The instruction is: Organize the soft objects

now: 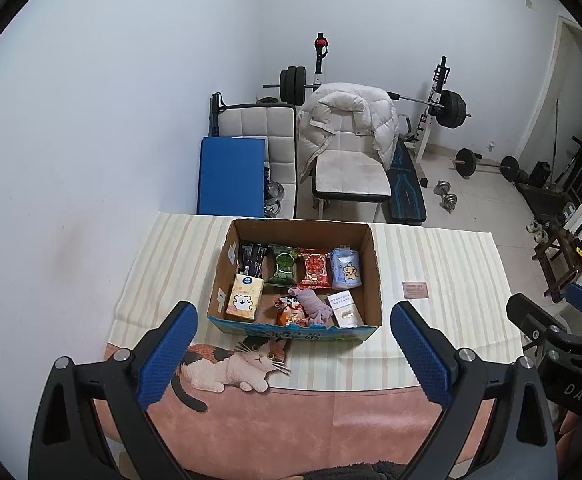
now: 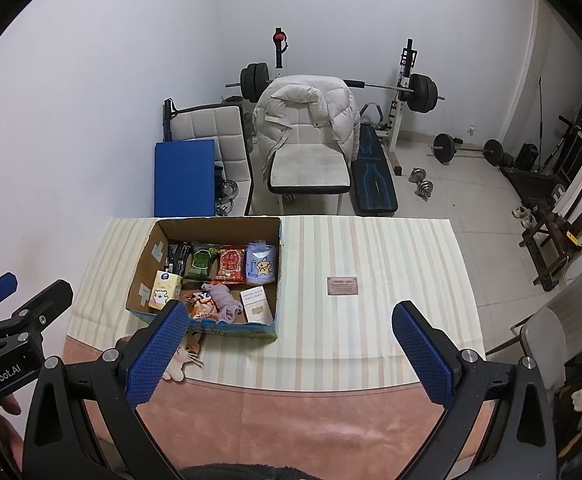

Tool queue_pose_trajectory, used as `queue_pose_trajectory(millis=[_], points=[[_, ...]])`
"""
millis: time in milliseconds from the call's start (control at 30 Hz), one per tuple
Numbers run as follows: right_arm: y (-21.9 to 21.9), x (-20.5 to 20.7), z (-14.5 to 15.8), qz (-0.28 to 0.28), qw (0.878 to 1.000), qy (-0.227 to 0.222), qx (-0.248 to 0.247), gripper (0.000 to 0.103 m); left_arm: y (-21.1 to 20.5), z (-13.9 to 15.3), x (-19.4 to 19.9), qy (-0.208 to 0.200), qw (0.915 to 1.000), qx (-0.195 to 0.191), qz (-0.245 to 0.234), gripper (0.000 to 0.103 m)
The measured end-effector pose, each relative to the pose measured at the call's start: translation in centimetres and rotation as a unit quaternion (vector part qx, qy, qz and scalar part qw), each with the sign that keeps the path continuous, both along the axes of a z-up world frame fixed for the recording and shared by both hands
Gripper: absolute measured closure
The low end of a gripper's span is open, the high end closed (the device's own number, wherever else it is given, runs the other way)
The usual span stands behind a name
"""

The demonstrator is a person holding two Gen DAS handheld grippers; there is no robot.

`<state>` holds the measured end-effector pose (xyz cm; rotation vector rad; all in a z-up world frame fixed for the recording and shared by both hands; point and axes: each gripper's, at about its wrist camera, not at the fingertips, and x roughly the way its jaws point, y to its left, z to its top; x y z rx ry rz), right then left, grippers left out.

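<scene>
Striped cloth covers the worktop (image 1: 443,276); 1 cardboard box (image 1: 373,264) at 12 o'clock holds 8 soft items. Left tool (image 1: 293,354) and right tool (image 2: 291,352) both gape, empty, at 6 o'clock.

Striped tablecloth (image 2: 371,248) covers the table — bearing cardboard box (image 2: 147,264), small card (image 2: 342,285).

An open cardboard box (image 1: 375,272) is seen on the striped tabletop (image 1: 443,264). Inside, snack packets (image 1: 314,267) and tissue packs (image 1: 243,298) are lined up, and a crumpled purple cloth (image 1: 315,306) is laid near the front wall.
</scene>
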<state>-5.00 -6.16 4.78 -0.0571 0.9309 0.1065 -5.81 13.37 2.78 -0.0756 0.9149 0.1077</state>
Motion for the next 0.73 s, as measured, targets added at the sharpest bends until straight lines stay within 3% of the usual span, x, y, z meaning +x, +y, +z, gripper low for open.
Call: queue_pose_trajectory(millis=[733], points=[[-0.32, -0.67, 0.69, -0.011, 1.000, -0.005, -0.001, 0.000, -0.37, 0.25, 0.08, -0.004, 1.0000, 0.001, -0.005, 0.004]])
